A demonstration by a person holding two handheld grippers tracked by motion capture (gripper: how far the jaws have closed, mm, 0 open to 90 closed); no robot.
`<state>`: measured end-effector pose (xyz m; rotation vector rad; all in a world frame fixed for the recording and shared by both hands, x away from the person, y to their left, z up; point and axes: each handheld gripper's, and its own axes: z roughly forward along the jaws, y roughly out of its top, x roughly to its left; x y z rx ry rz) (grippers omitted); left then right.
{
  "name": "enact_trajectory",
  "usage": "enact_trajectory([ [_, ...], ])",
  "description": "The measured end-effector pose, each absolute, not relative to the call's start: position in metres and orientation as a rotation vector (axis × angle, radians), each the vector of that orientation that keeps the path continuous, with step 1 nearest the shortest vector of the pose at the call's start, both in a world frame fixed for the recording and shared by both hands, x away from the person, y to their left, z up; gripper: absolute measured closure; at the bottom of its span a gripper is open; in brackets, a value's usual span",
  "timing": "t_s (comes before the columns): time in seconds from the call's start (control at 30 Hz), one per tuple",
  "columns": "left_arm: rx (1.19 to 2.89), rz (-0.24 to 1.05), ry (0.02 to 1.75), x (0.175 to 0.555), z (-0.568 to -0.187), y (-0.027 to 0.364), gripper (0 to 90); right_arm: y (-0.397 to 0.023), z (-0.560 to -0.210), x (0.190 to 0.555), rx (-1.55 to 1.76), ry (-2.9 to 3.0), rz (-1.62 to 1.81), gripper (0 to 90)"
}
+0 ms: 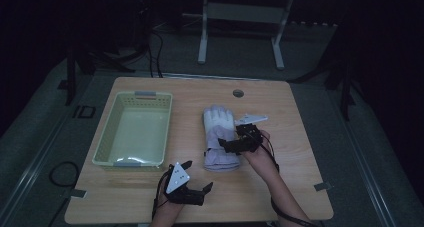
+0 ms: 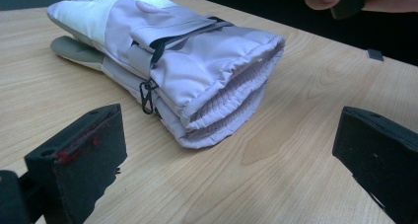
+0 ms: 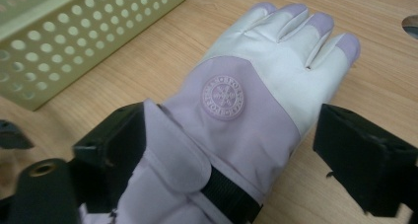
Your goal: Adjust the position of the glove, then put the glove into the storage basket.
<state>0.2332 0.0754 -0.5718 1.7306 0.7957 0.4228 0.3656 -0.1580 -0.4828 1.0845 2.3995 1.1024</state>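
lying flat on the desk (image 1: 280, 187), the glove (image 1: 220, 137) sits beneath the right hand-held gripper (image 1: 231, 146), whose jaws gape over its cuff without pressing; the left hand-held gripper (image 1: 196, 176) rests open nearby.

1. The person's left forearm comes in low at the near edge, and the left gripper (image 1: 196, 176) sits close to the surface, its grey three-cornered plate facing up.
2. Its two black jaws stand wide apart, pointing ahead and towards the right hand, with nothing between them.
3. The right forearm reaches in at a slant from the near right.
4. The right gripper (image 1: 223, 146) points leftward across the body's front, its jaws spread wide and pressing on nothing.
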Motion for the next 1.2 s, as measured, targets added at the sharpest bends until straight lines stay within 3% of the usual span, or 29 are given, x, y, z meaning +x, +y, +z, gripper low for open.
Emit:
enact_trajectory([
  [0.3, 1.827, 0.477, 0.774, 0.233, -0.565, 0.062, 0.0, -0.184, -0.48, 0.356, 0.978, 2.361, 1.153, 13.9],
  [0.63, 1.81, 0.339, 0.891, 0.251, -0.534, 0.065, 0.1, -0.219, -0.47, 0.346, 0.913, 2.241, 1.214, 13.4],
  [0.93, 1.778, 0.299, 0.926, 0.282, -0.511, 0.063, 0.0, -0.221, -0.474, 0.356, 1.085, 2.31, 1.197, 14.2],
  [1.2, 1.842, 0.371, 0.877, 0.303, -0.498, 0.045, 0.1, -0.218, -0.471, 0.363, 1.134, 2.296, 1.256, 11.1],
])
